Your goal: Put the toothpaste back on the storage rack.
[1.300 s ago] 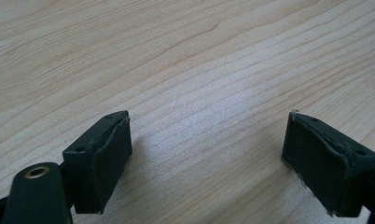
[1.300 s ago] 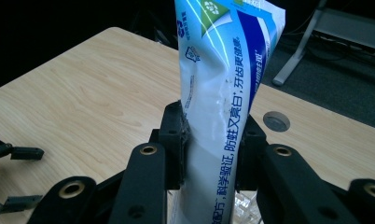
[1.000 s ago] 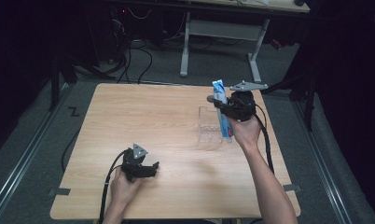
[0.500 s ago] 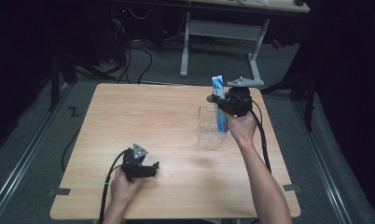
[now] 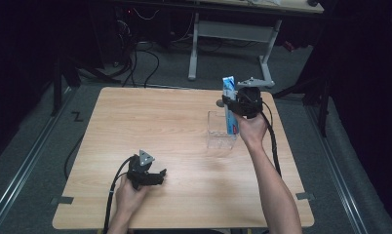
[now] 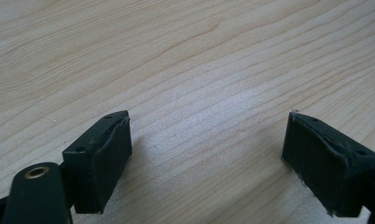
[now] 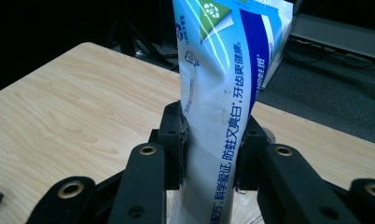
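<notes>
Wooden table [image 5: 174,122] is the landmark: its pale top lies mostly bare, with wide free room across the middle and toward its far left corner. Near the table's right edge, toward its far side, sits a clear box [image 5: 220,130], its open top facing up. Above that box the right gripper [image 5: 236,104] clamps a toothpaste tube [image 5: 229,105] and holds it upright, the tube's lower end reaching down into the box; in the right gripper view the tube [image 7: 223,93] fills the narrow gap between both pads. Near the table's front edge, left of centre, the left gripper [image 5: 157,176] rests low over bare wood, jaws spread wide with nothing between them.
</notes>
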